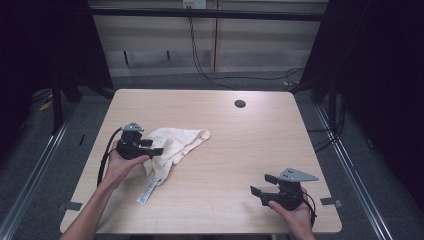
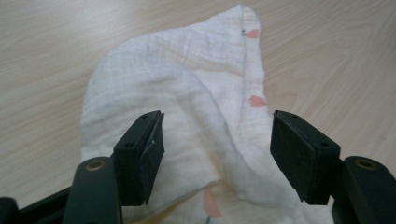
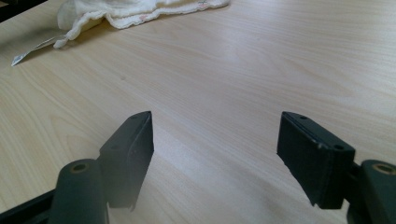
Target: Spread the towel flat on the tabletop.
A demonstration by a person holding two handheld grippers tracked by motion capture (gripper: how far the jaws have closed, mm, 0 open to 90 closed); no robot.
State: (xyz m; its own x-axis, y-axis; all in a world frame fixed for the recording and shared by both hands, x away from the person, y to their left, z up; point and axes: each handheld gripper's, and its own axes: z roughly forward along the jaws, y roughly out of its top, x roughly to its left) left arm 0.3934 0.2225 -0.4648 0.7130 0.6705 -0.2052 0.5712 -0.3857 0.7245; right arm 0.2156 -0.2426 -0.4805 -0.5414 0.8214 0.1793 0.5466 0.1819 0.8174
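Your crumpled white muslin cloth with small pink marks (image 1: pixel 172 145) lies left of centre on the pale wood-grain table (image 1: pixel 240 150). Its long axis runs diagonally: the narrow tip points to the far right, the wide end to the near left, where a white label strip (image 1: pixel 147 191) trails off it. Your left gripper (image 1: pixel 156 151) hovers over the wide end, jaws spread, fabric between them but not pinched. Your right gripper (image 1: pixel 259 187) sits well apart near the front right edge, jaws wide, holding nothing.
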